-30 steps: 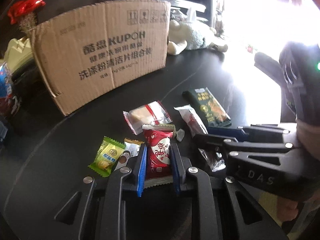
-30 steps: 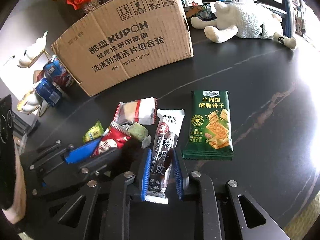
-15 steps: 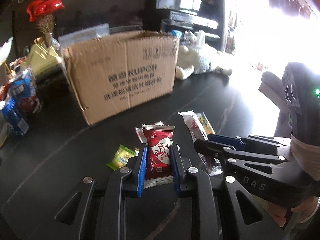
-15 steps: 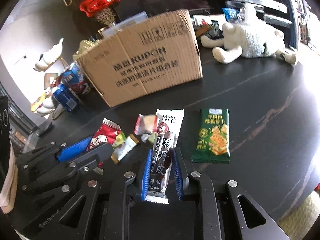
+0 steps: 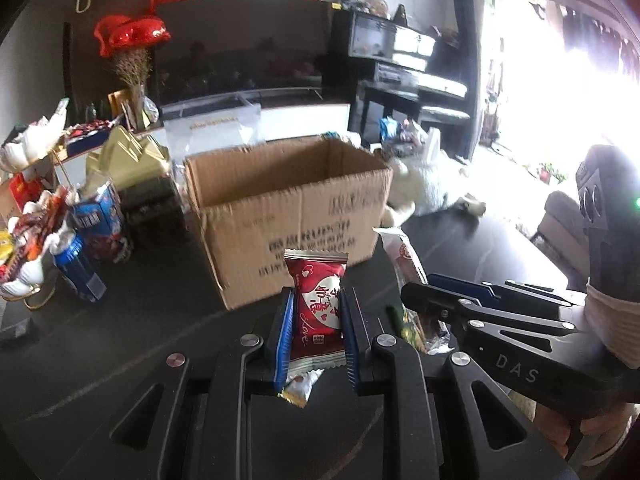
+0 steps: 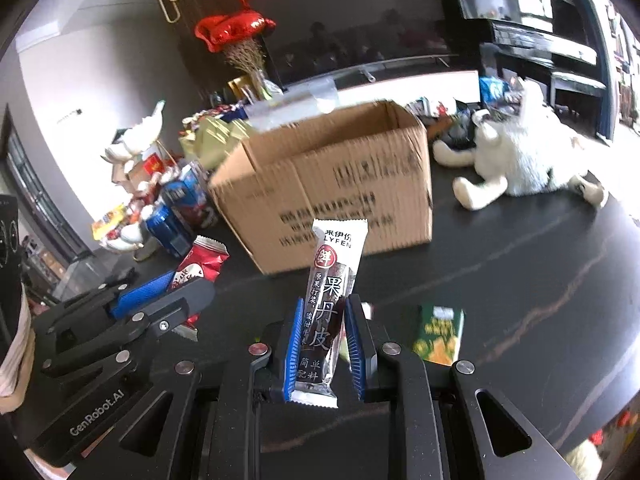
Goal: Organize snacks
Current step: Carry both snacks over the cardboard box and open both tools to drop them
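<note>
Holding two snacks in the air at once. Left hand-held gripper (image 5: 316,332) is clamped on the red heart-print candy packet (image 5: 318,312), gripped low so most of the wrapper stands above the pads. Right hand-held gripper (image 6: 322,344) is clamped on the long haw-roll bar (image 6: 330,300), upright, with the top half sticking out free.

Cardboard box (image 5: 288,208) sits ahead of both on the black bench (image 6: 520,272), top open, flaps out of the way. I judge this as the carry step, drop into the box next. Green biscuit pack (image 6: 440,334) lies on the bench just right of the right gripper. Box print is smeared in both views, so I think the rig is moving, but can't say how fast.

Risks from here:
- The two grippers sit close, side by side. Converging on one opening could knock them together.
- Releasing short of the near wall puts a snack on the bench, or on the rim.
- The haw-roll bar is long and held near the bottom, so the free end may catch the box edge and pivot in the grip.
- Candy wrapper is slick film, so a slip is likely if the pads relax.
- Plush sheep (image 6: 520,160) lies right of the box, clear of the path.
</note>
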